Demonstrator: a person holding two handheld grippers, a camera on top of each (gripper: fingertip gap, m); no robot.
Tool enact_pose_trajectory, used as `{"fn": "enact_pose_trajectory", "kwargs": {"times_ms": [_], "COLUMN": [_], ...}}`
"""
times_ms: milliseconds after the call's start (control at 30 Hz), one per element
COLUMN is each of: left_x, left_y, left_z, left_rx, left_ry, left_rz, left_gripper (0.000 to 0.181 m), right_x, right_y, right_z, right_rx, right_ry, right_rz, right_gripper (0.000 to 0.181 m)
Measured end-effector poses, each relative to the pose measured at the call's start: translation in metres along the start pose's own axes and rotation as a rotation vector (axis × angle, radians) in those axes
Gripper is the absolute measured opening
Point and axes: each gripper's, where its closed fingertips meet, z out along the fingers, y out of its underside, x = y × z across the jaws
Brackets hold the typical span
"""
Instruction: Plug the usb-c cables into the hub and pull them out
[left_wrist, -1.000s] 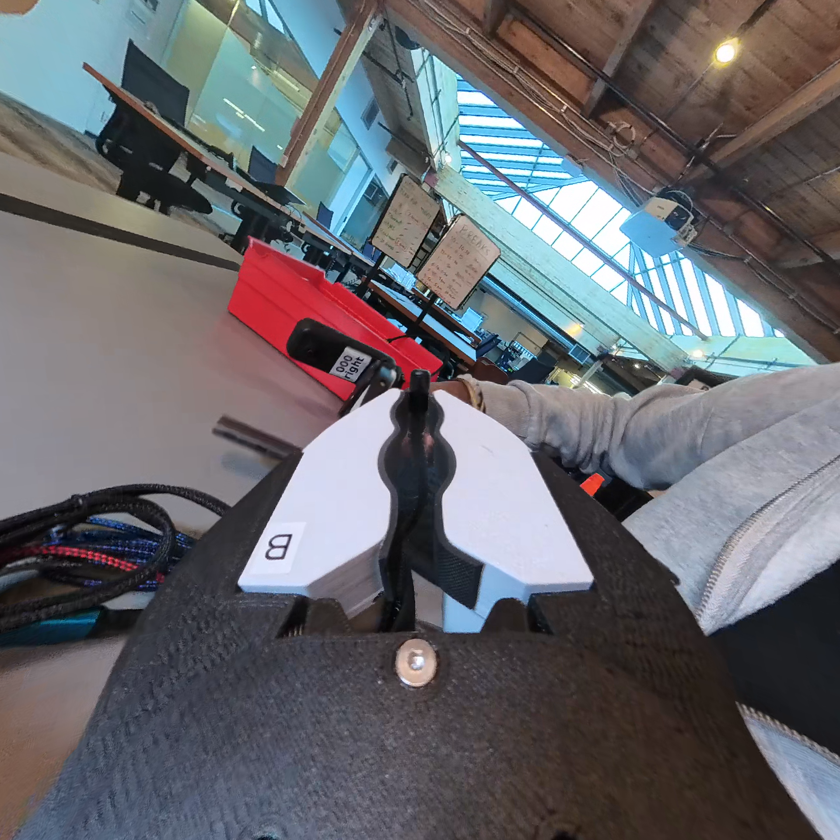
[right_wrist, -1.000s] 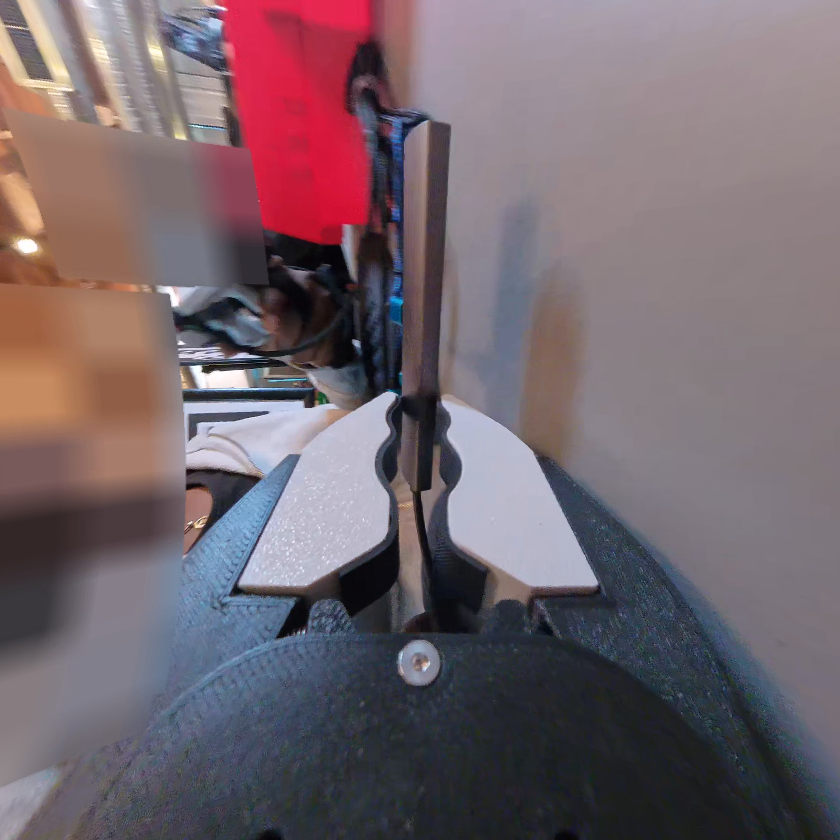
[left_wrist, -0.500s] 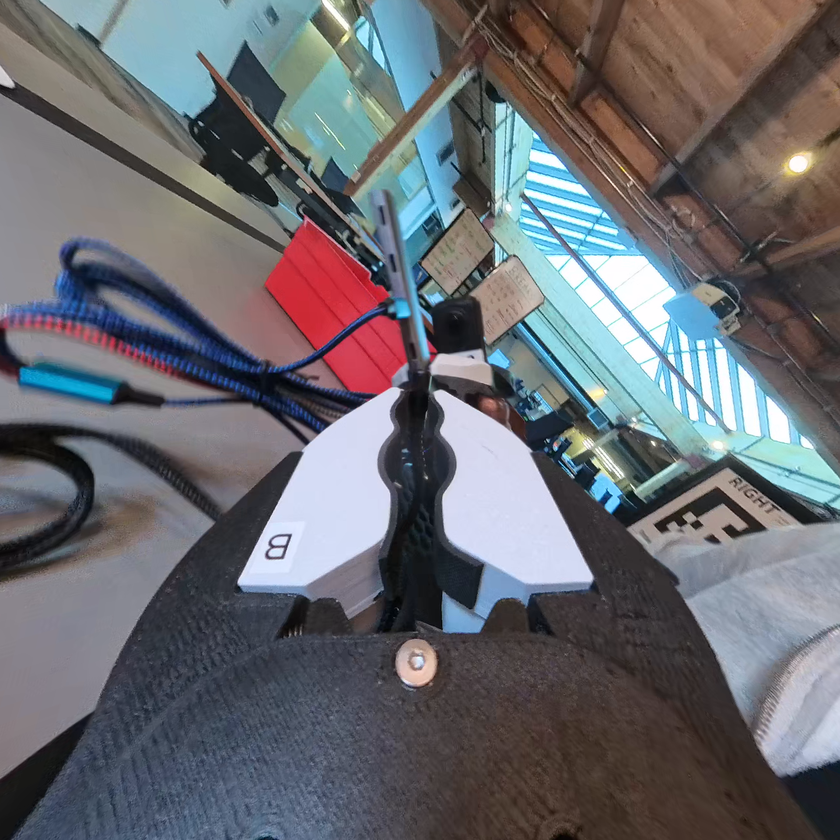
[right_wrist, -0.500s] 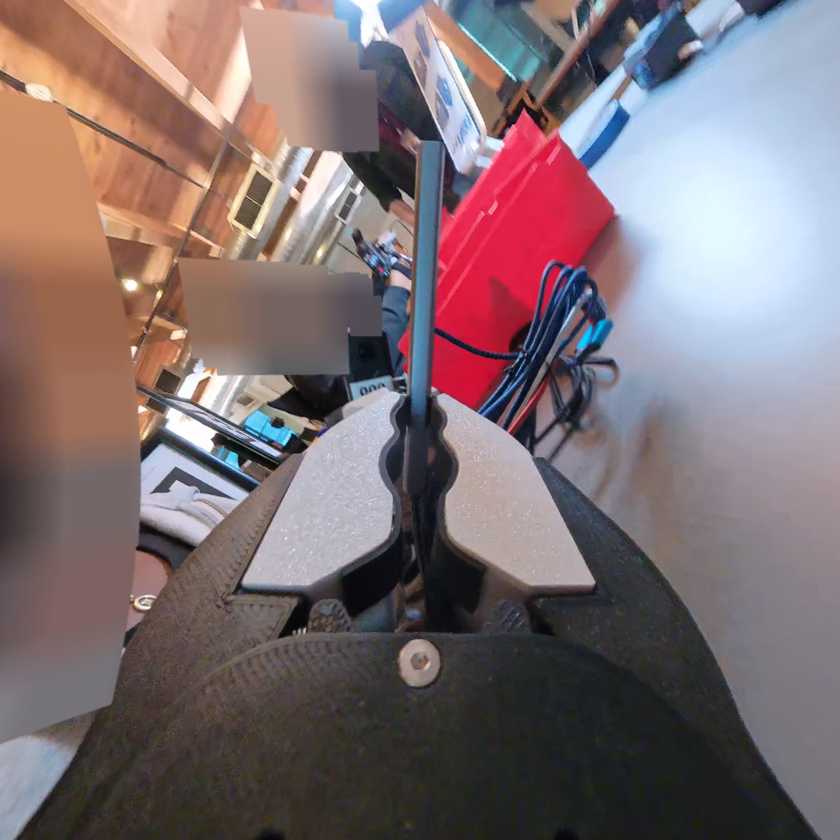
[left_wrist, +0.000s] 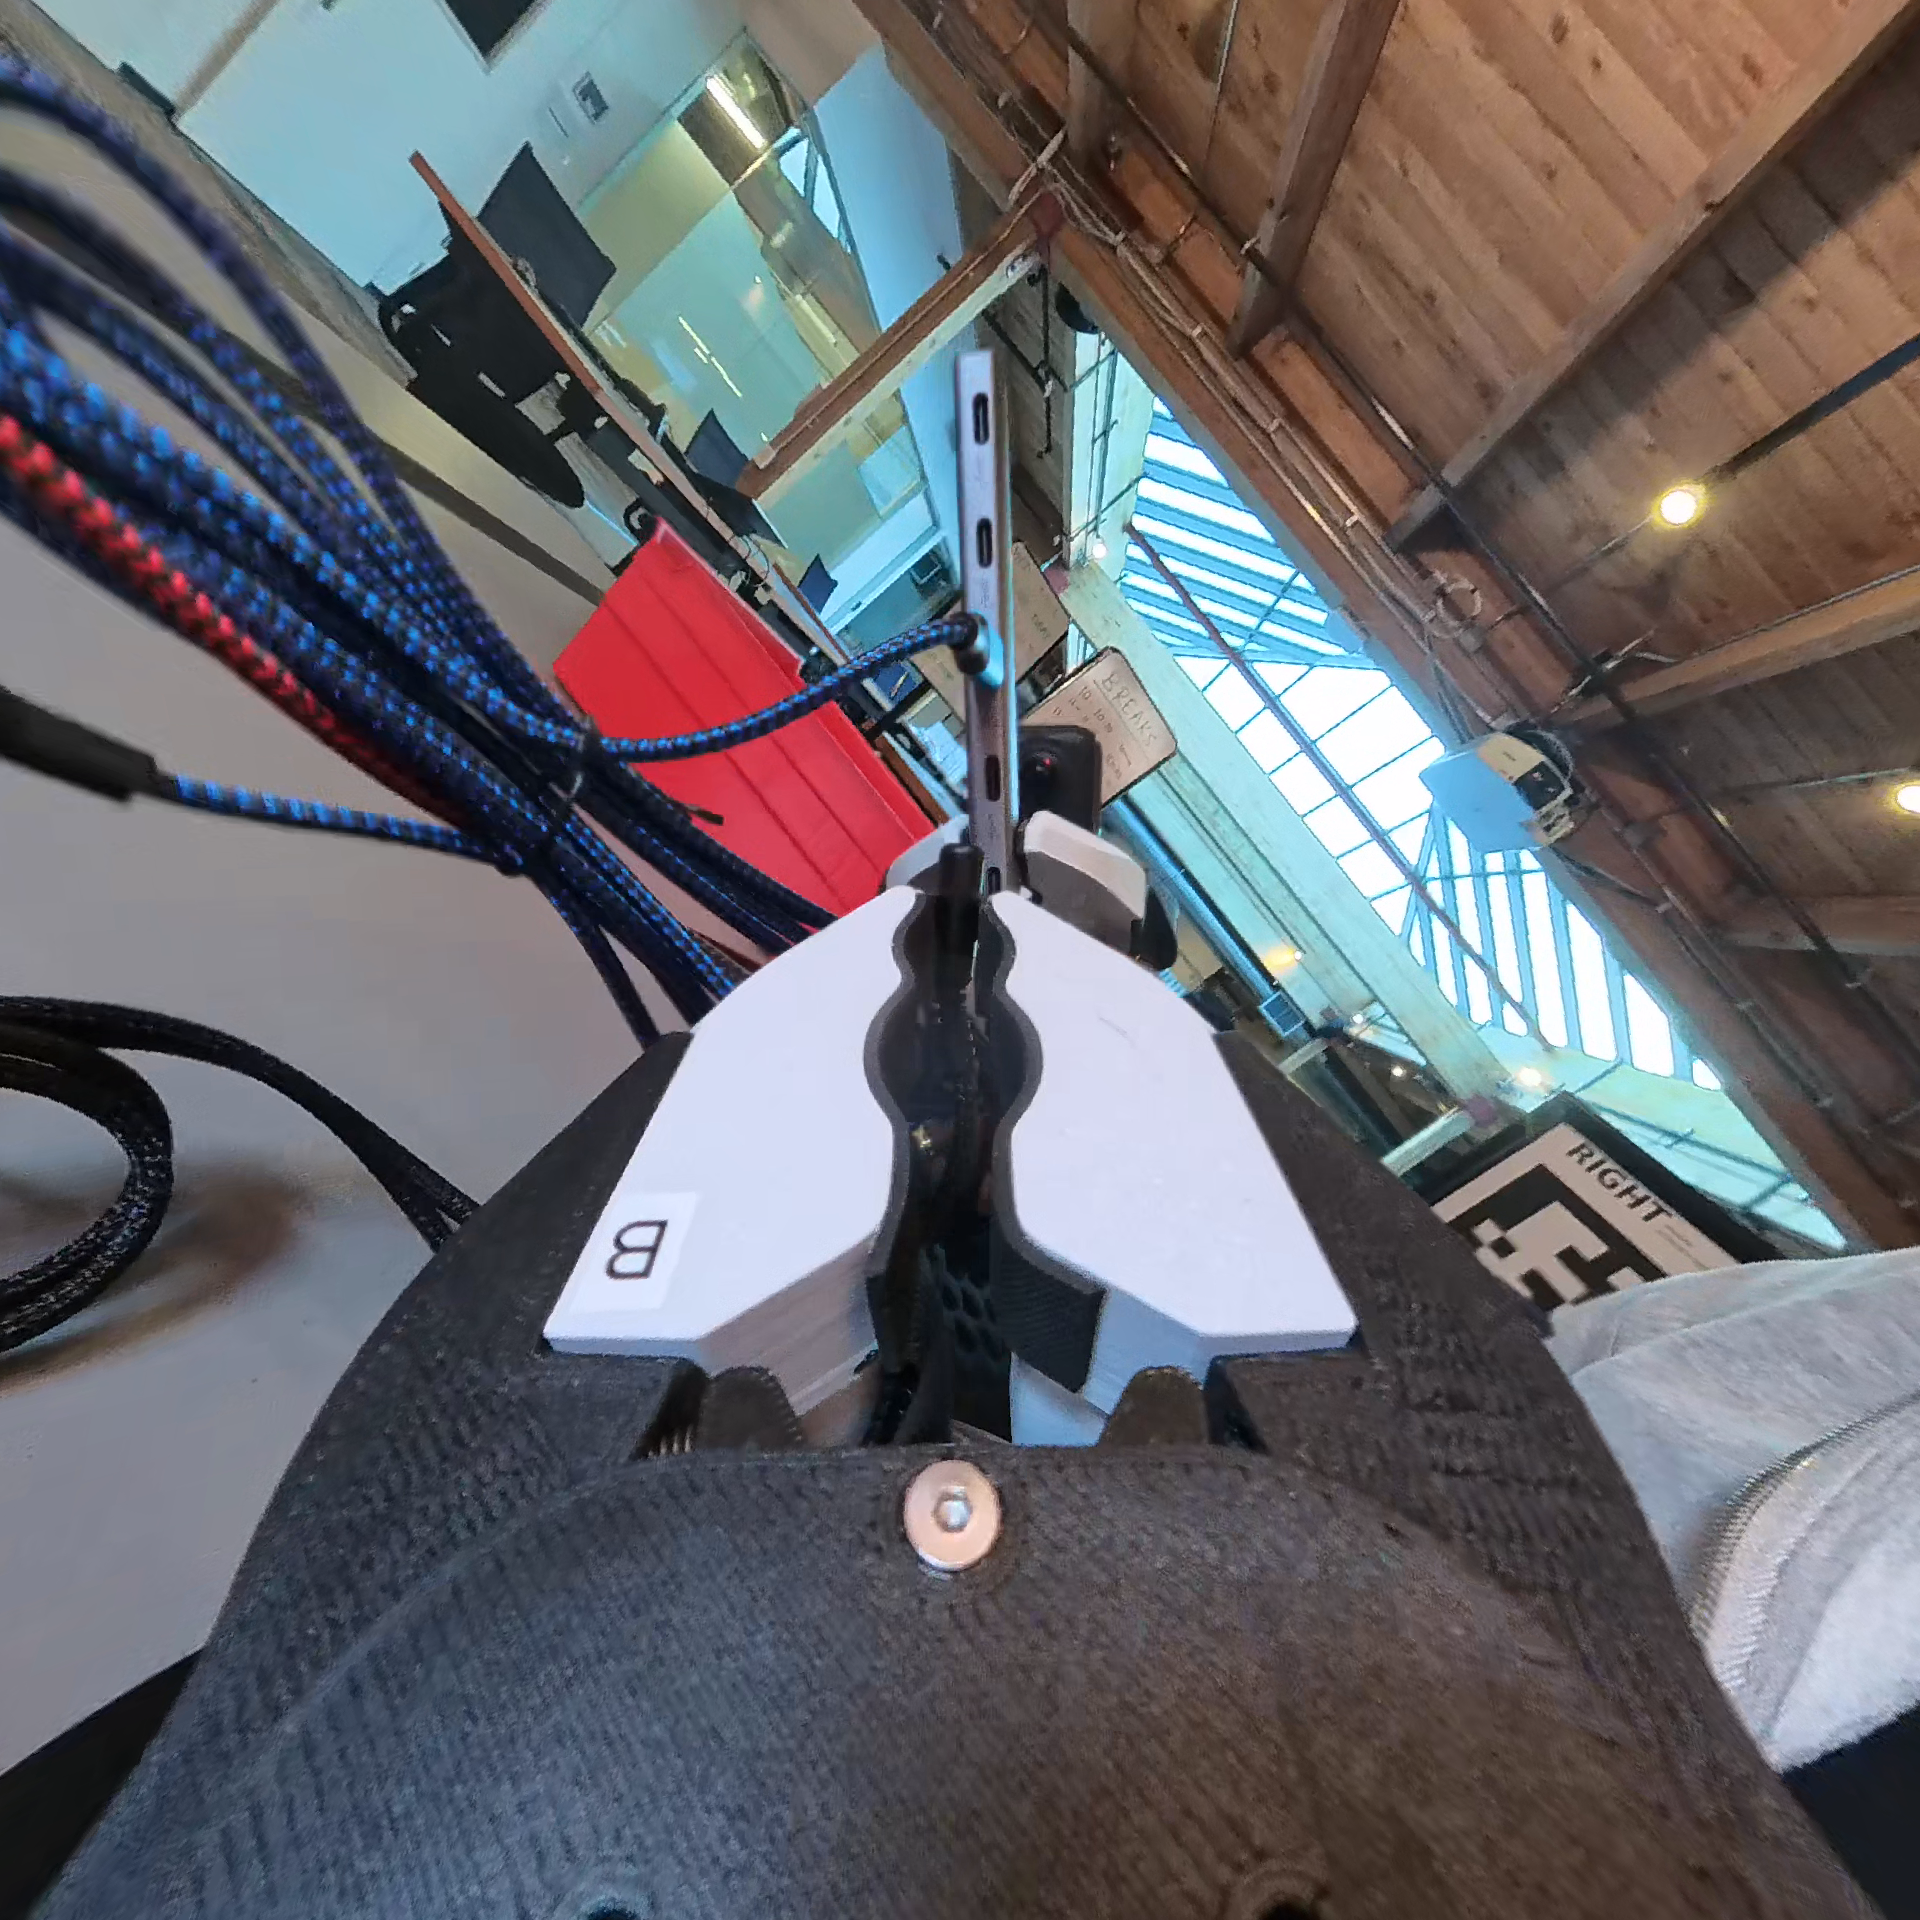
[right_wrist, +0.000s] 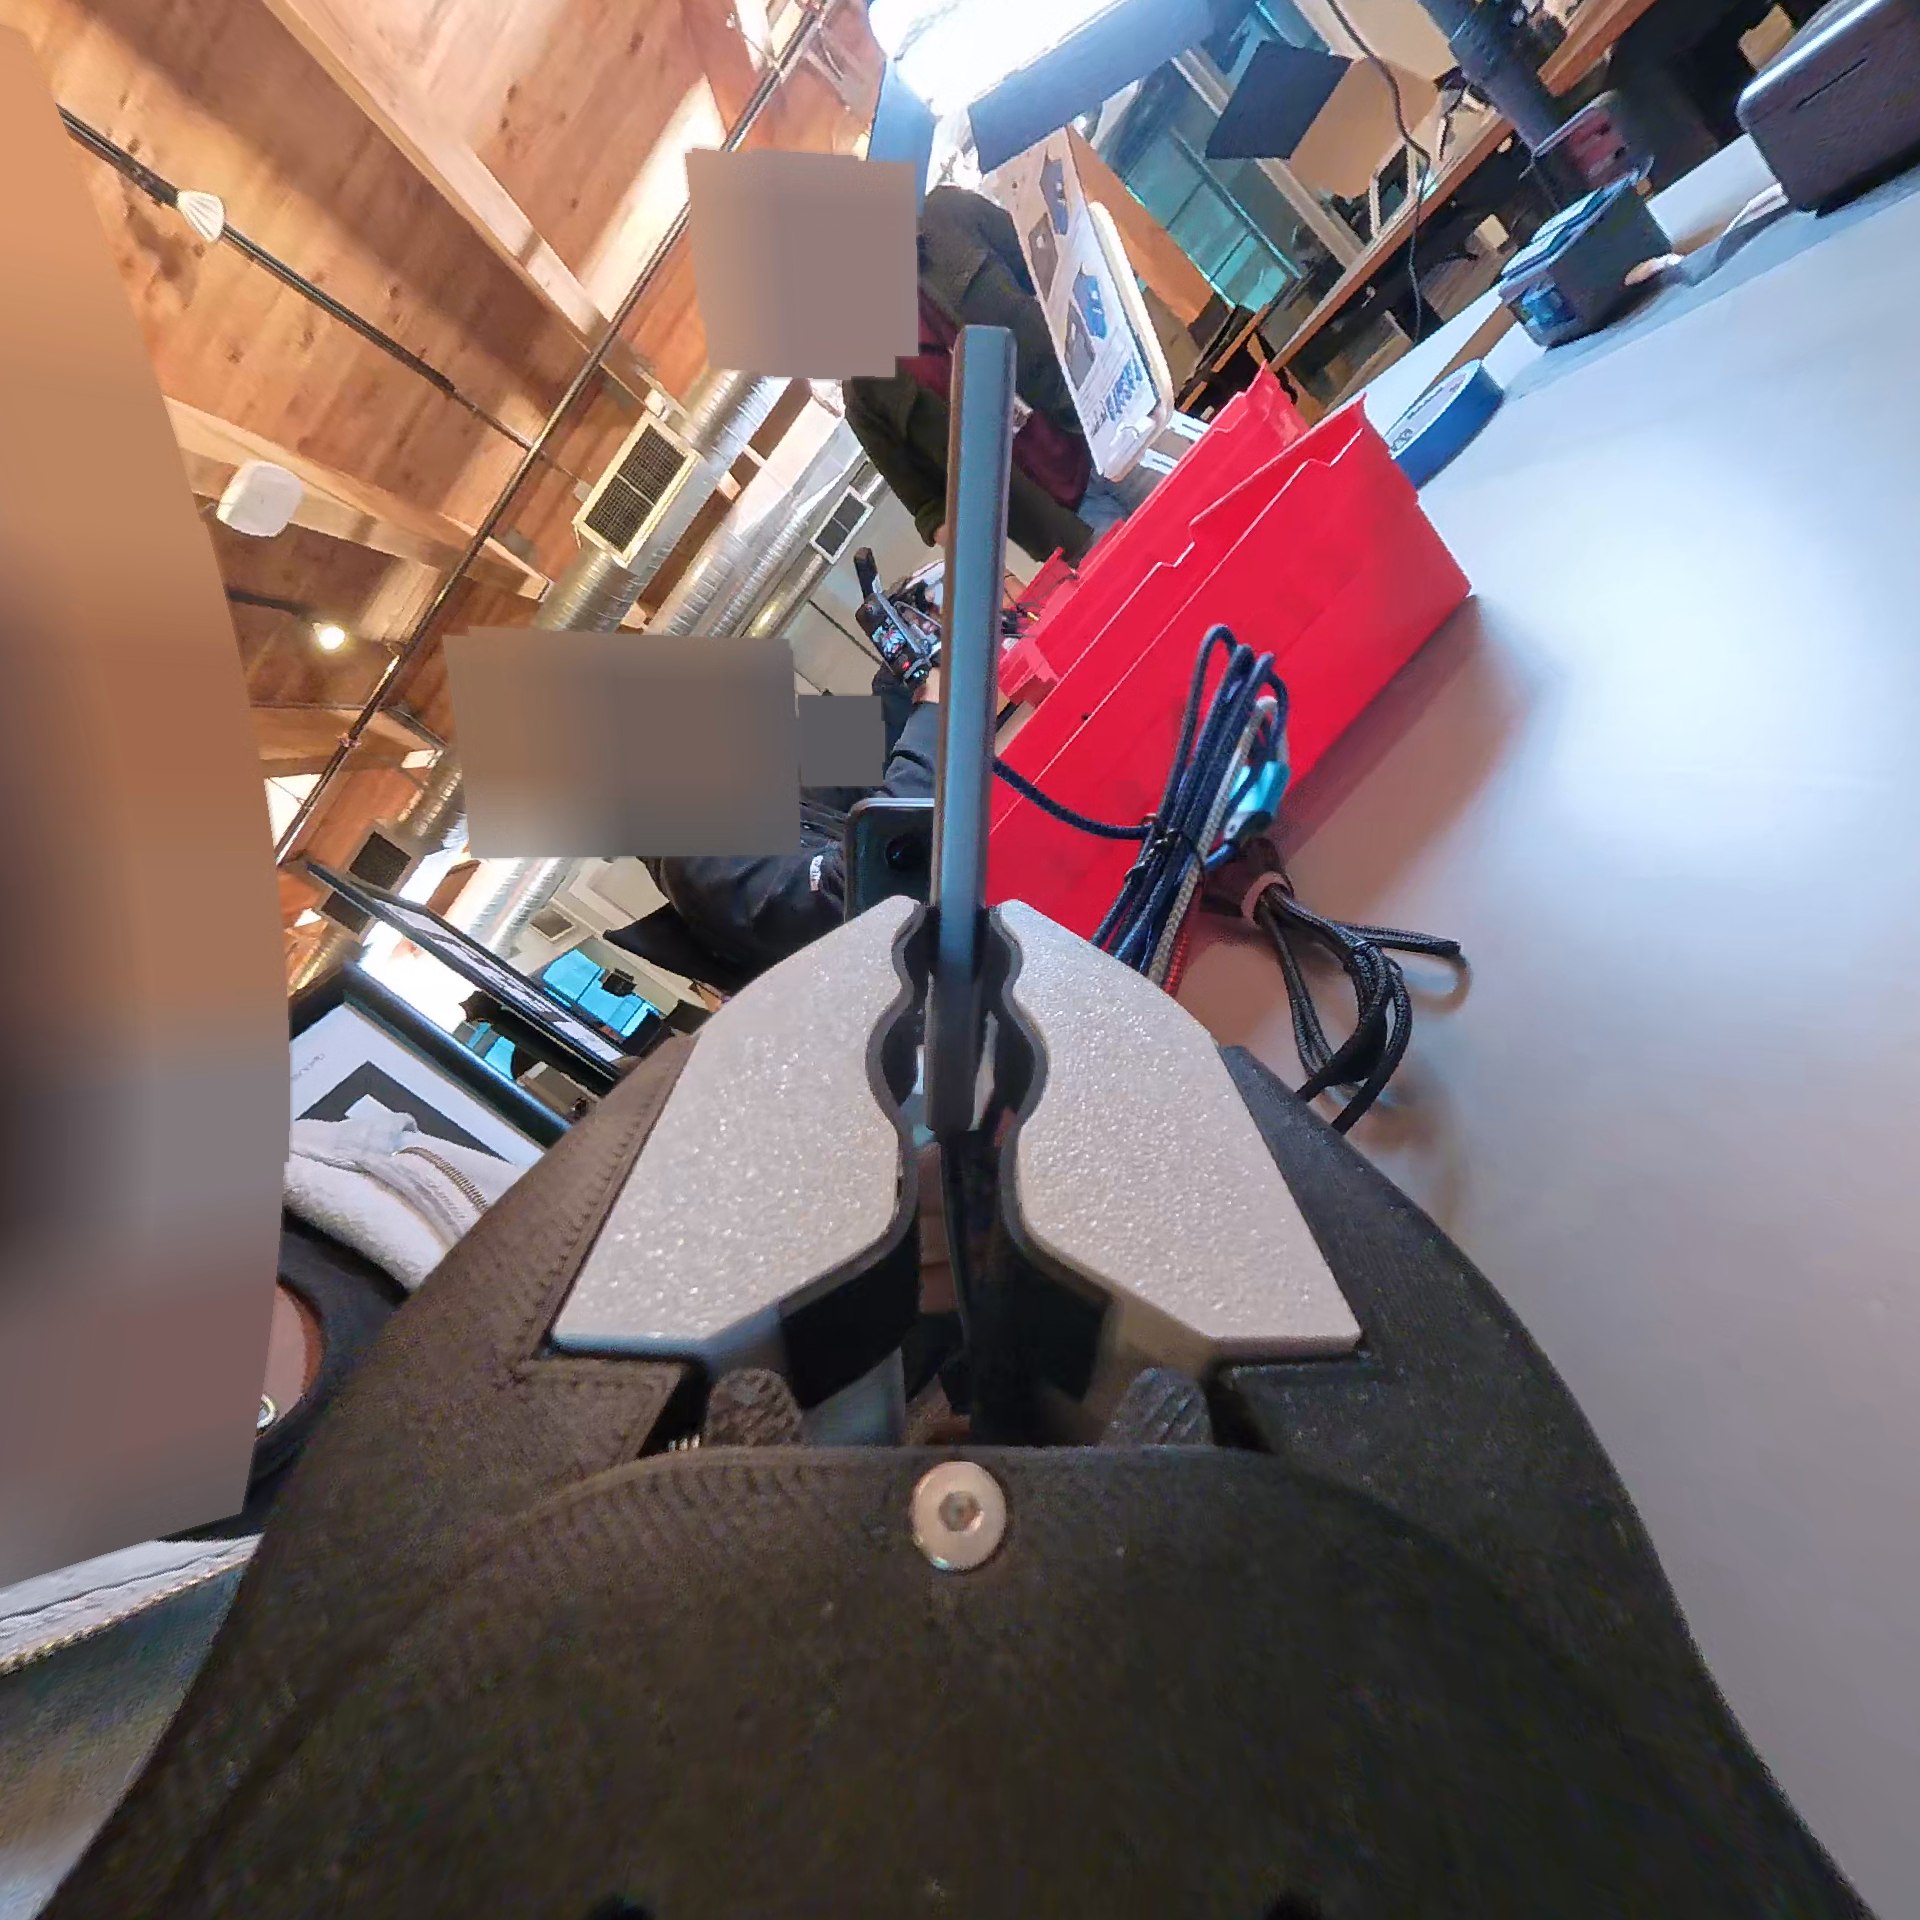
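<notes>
While the bundle of blue and red braided cables (left_wrist: 343, 582) fills the upper left of the left wrist view, lying on the pale surface (left_wrist: 260, 935) out of the way, one blue cable (left_wrist: 790, 701) runs from it across to the hub (left_wrist: 985, 582) at centre frame and is already seated in a port partway along its edge. The left gripper (left_wrist: 961, 894) has its fingers (left_wrist: 790, 1122) pressed together on a black cable plug (left_wrist: 956, 883), which sticks out just past the fingertips. That grip near the plug probably keeps it stiff enough to aim. The plug tip sits just beside the lowest port on the hub, apparently lined up for insertion; whether it has entered I cannot tell.

Right of centre, behind the hub, the right gripper (left_wrist: 1023, 847) shows end-on.

In the right wrist view, the right gripper (right_wrist: 961, 925) pinches the hub (right_wrist: 971, 665) by one end, its fingers (right_wrist: 1143, 1132) closed on it so the slab stands upright at centre frame, lifted off the surface. Held so, the ports face the other hand and the hub is braced against the push. Farther right, the cable bundle (right_wrist: 1236, 790) lies against a red bin (right_wrist: 1278, 561).
</notes>
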Motion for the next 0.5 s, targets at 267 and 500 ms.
{"fn": "enact_pose_trajectory", "kwargs": {"times_ms": [267, 500], "left_x": [-0.0005, 0.0005], "left_y": [-0.0030, -0.0037], "left_z": [-0.0021, -0.0034], "left_rx": [0.029, 0.032], "left_ry": [0.010, 0.052], "left_rz": [-0.028, -0.126], "left_gripper": [0.008, 0.008], "right_x": [0.0032, 0.0003], "right_y": [-0.0006, 0.0005], "right_z": [0.0022, 0.0032], "right_rx": [0.056, 0.063], "right_ry": [-0.002, 0.010], "right_rz": [0.002, -0.077], "right_gripper": [0.008, 0.009]}}
